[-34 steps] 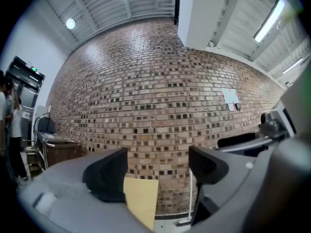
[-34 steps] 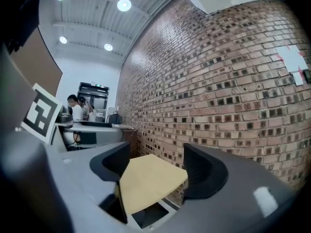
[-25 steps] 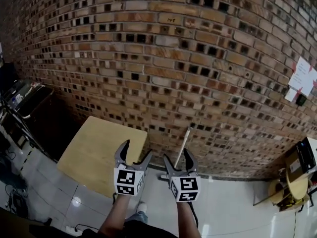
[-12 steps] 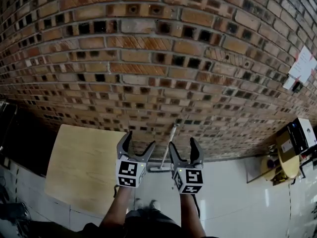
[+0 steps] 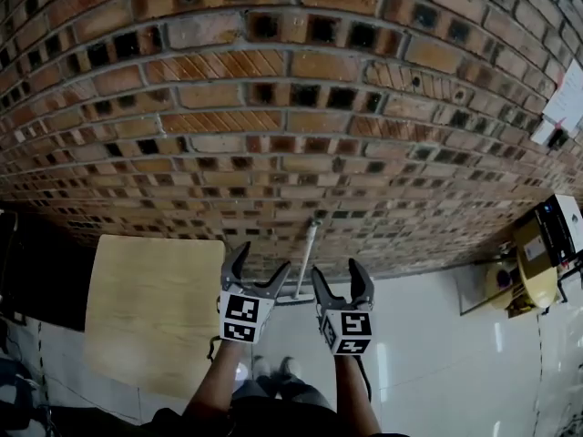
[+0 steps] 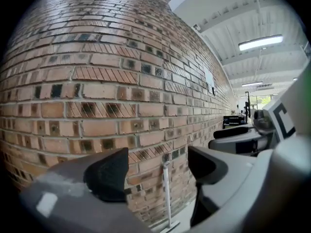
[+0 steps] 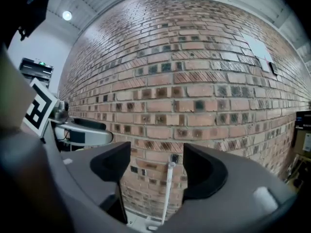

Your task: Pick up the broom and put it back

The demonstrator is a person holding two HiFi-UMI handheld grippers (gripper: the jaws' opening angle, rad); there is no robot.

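Brick wall [image 5: 273,107] is propping the broom [image 5: 310,244] near-upright, dead ahead between left gripper [image 5: 261,260] and right gripper [image 5: 336,269], both gaping wide and empty.

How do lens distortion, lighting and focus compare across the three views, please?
Head view: the brick wall bulges barrel-like, evenly lit, and the pale floor shows a soft sheen. Left gripper view: dark rounded corners, a bright ceiling strip light, the near jaws soft while the broom reads fairly clearly. Right gripper view: the same bowing and vignette, a glaring round lamp.
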